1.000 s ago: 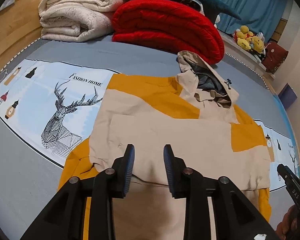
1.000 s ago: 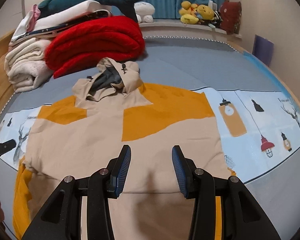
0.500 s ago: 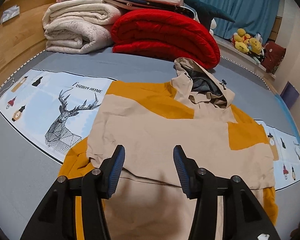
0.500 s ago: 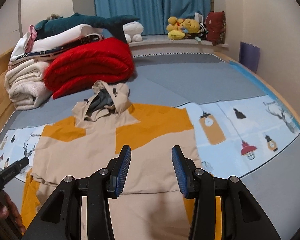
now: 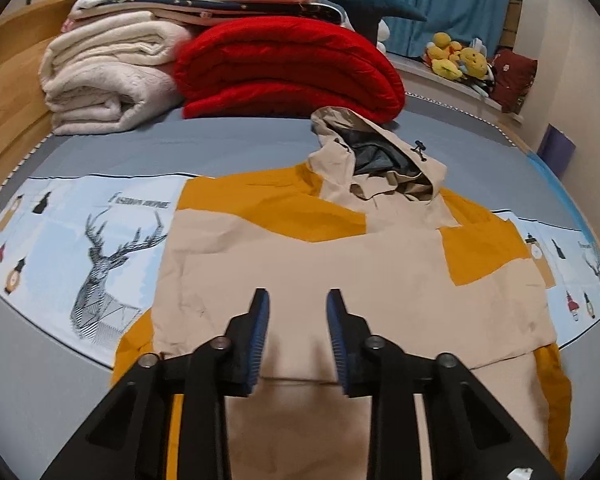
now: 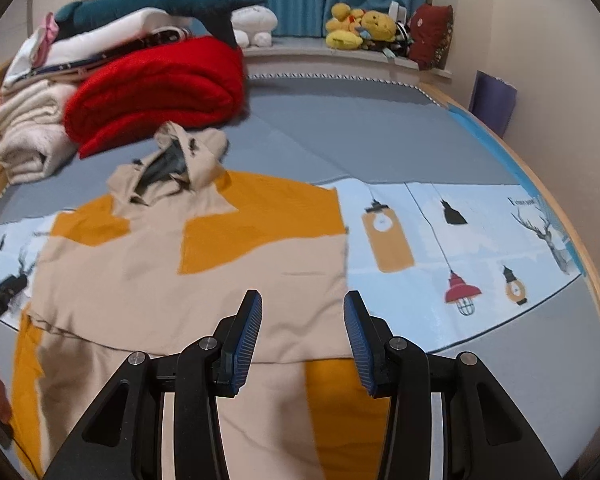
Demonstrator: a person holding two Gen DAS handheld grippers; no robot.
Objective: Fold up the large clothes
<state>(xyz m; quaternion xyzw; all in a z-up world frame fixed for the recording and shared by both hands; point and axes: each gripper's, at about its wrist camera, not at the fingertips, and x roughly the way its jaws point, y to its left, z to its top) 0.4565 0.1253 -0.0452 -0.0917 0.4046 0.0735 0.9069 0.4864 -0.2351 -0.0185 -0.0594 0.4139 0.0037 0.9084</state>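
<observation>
A large beige and mustard hooded jacket (image 5: 340, 272) lies flat on the bed, hood (image 5: 380, 160) toward the far side. Its sleeves are folded in over the body. It also shows in the right wrist view (image 6: 180, 272). My left gripper (image 5: 298, 304) is open and empty, held above the jacket's lower middle. My right gripper (image 6: 303, 308) is open and empty, held above the jacket's right lower edge. The left gripper's tip (image 6: 4, 292) shows at the left edge of the right wrist view.
A folded red blanket (image 5: 288, 68) and cream blankets (image 5: 112, 84) are stacked behind the hood. A printed sheet with a deer (image 5: 100, 256) and lamps (image 6: 460, 292) lies across the grey bed. Plush toys (image 6: 360, 24) sit on the window ledge. A wooden bed rim (image 6: 596, 292) runs on the right.
Both grippers have pulled back and risen, so more of the jacket and bed shows. The left gripper's jaws have opened wider. The right view has swung to the right.
</observation>
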